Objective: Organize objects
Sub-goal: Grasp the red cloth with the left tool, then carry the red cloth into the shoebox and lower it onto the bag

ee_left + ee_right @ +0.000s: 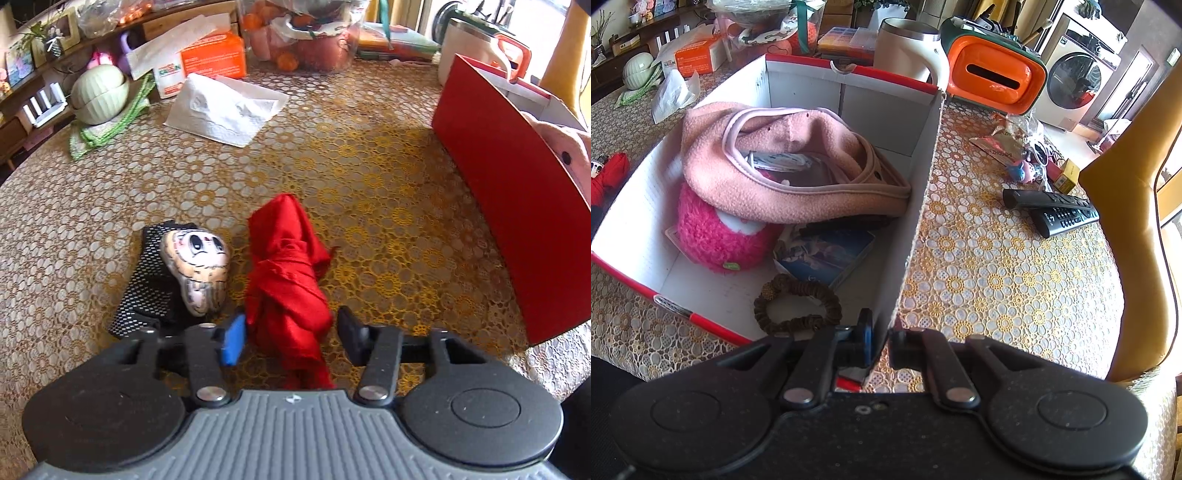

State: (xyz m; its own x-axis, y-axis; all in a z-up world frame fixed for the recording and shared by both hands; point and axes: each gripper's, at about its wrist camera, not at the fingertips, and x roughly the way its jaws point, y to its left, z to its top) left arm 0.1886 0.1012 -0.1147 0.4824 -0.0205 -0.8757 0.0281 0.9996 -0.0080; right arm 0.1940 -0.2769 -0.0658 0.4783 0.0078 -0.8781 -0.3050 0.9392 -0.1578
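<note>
A crumpled red cloth (286,291) lies on the lace tablecloth, between the fingers of my left gripper (291,334), which is open around its near end. A cartoon-face pouch (197,267) on black mesh lies just left of it. The red box (517,206) stands to the right. My right gripper (882,343) is shut on the box's near right wall (916,229). Inside the box lie a pink fleece hat (783,173), a pink fluffy toy (716,236), a blue booklet (827,254) and a brown scrunchie (798,306).
White tissue (225,107), an orange tissue box (212,57) and a green shell-shaped container (99,94) sit at the far left. A kettle (908,48), an orange case (993,74), two remotes (1056,210) and small packets (1027,158) lie right of the box. A yellow chair (1134,229) stands at right.
</note>
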